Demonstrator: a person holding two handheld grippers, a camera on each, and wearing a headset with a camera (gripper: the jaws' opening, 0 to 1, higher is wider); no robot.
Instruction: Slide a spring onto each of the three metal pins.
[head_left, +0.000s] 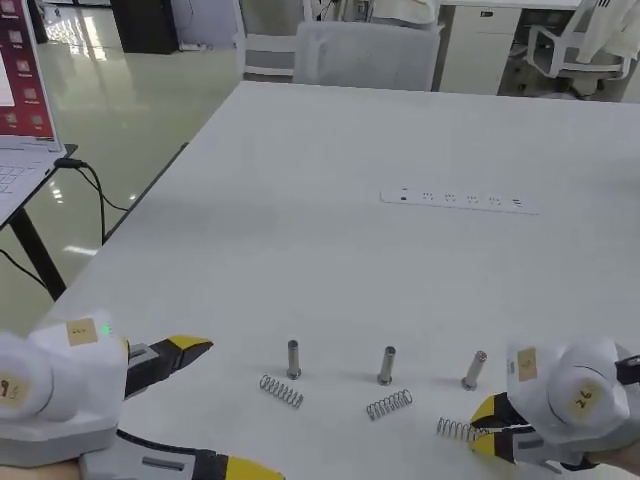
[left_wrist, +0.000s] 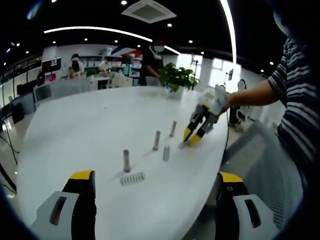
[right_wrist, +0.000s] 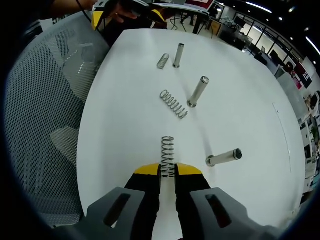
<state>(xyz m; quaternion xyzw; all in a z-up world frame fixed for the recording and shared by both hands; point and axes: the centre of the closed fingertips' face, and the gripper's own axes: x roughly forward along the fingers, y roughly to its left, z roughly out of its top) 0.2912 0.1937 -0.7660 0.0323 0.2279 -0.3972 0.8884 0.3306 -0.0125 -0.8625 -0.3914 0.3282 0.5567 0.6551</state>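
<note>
The left gripper (left_wrist: 156, 176) hovered over the near left of the white bench (head_left: 330, 260), its yellow-tipped fingers (left_wrist: 82, 176) spread wide, holding nothing. Three short grey metal pins stood upright in a row, all bare: left pin (head_left: 293, 358), middle pin (head_left: 388, 365), right pin (head_left: 475, 369). In front of each lay a small silver coil spring: left spring (head_left: 281, 390), middle spring (head_left: 389, 403), right spring (right_wrist: 168, 150). The right spring lay flat, its near end pinched between the narrow fingers of the right gripper (right_wrist: 168, 168).
</note>
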